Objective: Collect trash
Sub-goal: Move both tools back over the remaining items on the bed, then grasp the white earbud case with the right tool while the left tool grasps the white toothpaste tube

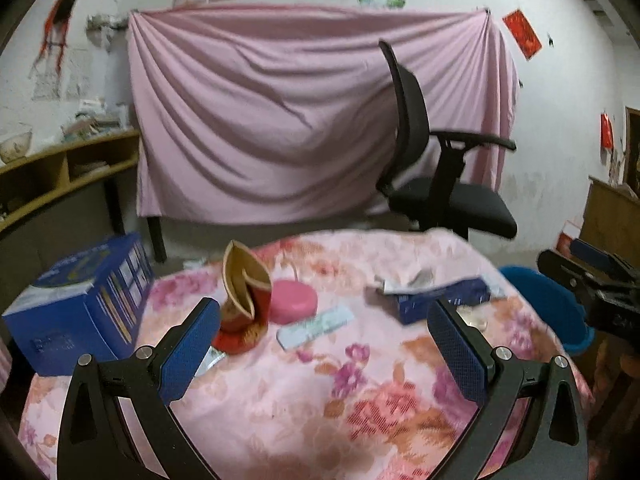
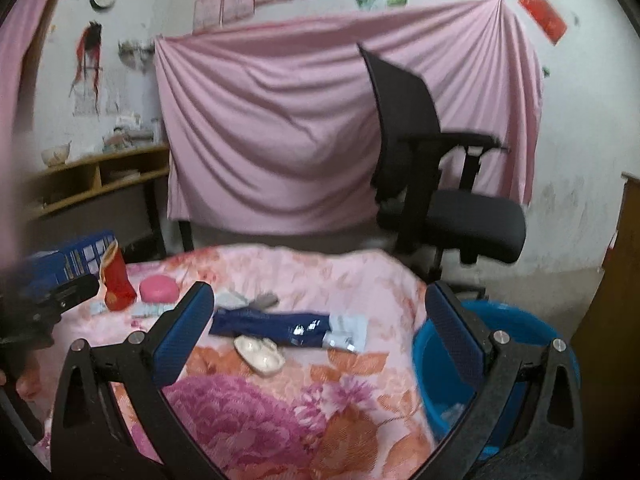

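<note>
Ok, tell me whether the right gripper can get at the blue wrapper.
Probably yes: the right gripper is open and empty, and the blue wrapper lies flat just ahead between its fingers, nothing in between.

The blue basin (image 2: 520, 322) is standing just beside the right edge of the table, and the right gripper's finger (image 2: 456, 328) is covering part of its rim; its bottom is too dim to read. In the left wrist view the picture's left side is cutting the blue box (image 1: 76, 304) at the table's left edge, and its printing is too blurred. The dark blue wrapper (image 2: 276, 326) is showing text too small to tell.
</note>
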Tool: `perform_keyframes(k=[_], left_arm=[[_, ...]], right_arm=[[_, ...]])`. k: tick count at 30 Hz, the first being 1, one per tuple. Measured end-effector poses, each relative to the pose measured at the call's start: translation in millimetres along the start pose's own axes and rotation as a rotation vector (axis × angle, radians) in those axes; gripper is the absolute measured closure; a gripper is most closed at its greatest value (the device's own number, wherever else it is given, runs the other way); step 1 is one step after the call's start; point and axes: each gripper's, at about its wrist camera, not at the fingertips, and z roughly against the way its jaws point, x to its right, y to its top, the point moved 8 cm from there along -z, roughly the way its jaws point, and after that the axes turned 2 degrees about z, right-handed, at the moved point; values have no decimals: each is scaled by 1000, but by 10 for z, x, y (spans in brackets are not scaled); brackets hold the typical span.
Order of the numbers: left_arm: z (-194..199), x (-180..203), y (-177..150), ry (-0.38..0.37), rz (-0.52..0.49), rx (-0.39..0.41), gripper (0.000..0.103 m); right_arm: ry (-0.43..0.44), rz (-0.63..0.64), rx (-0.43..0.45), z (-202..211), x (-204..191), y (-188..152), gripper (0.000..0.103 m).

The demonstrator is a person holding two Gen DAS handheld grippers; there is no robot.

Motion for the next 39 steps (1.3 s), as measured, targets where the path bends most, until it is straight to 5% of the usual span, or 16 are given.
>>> perform_keyframes(k=[11,23,29,39], left_arm=[[-468,-28,-237,-140,26,-234,17],[-879,-19,-227,-146,-87,-318,19],[-1067,-71,-286,-128,-86,-384,42],[-1083,-79,-353,-142,-91,-449,80]], right_arm=[[163,-65,-301,-535,-175,-408,0],[238,9,-482,-811,-512,-690,20],[247,-10,-487,-804,-478,-704,46],[261,-3,-488,-757,-498,-704,47]])
